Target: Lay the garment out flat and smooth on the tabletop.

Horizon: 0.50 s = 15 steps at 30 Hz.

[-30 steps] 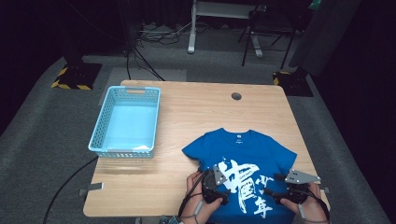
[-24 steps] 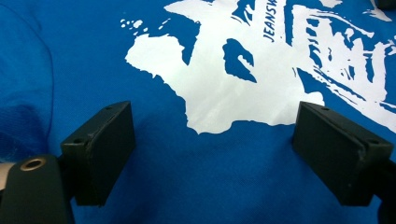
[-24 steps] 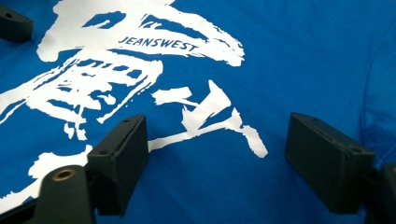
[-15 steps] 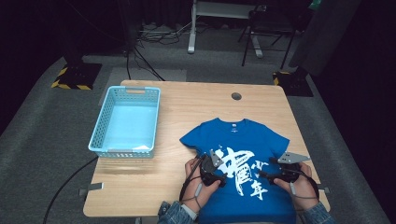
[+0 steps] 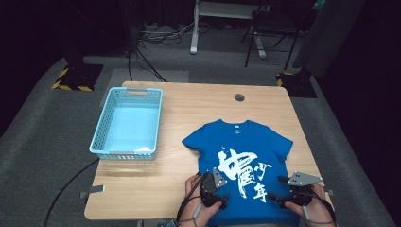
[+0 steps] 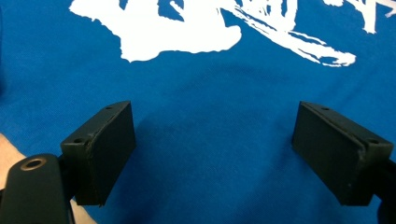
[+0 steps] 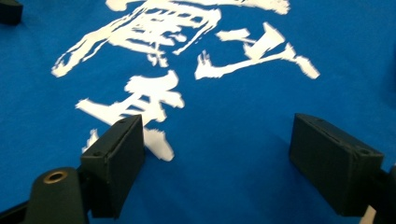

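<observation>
A blue cotton T-shirt with white brush-style characters (image 5: 241, 161) lies flat, front side up, on the right half of the light wooden table (image 5: 198, 104), its collar pointing away from the person. The left gripper (image 6: 212, 149) stands over the lower left part of the shirt, jaws wide apart, nothing held between them. The right gripper (image 7: 217, 161) stands over the lower right part near the hem; its jaws have just been opening and grasp nothing. A light blue plastic basket (image 5: 126, 124) stands well apart on the left.
</observation>
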{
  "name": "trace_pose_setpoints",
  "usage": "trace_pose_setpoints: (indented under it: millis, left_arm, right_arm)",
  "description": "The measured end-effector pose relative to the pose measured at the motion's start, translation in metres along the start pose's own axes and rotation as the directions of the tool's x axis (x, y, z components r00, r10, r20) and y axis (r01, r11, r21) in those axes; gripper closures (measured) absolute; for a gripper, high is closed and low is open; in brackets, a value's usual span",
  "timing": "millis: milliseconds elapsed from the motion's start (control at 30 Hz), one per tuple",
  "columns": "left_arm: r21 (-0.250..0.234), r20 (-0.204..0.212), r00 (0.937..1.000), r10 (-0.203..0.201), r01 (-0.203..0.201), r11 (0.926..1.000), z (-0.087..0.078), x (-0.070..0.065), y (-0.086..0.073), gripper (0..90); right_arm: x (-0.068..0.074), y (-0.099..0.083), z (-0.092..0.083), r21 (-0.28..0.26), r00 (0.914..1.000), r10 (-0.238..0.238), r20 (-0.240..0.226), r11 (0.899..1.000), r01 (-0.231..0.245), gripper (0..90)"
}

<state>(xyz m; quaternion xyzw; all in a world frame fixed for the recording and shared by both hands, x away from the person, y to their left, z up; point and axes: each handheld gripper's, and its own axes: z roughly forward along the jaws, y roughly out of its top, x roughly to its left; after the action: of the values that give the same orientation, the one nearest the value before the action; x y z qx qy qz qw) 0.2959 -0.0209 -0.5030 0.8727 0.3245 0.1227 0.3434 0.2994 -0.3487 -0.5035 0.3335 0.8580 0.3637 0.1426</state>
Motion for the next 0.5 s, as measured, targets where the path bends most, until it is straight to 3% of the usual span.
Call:
trace_pose_setpoints:
  millis: [133,500]
  left_arm:
    - [-0.039,-0.008,0.9999,-0.01,0.01,0.9992,0.008,0.012,0.003,13.4]
    - [-0.04,-0.031,0.999,-0.033,0.032,0.9987,0.026,0.056,0.024,13.4]
  right_arm:
    - [-0.01,0.006,0.007,-0.008,0.9998,0.015,0.014,1.0,-0.014,18.3]
    - [-0.04,0.031,0.035,-0.028,0.9987,0.037,0.036,0.999,-0.036,18.2]
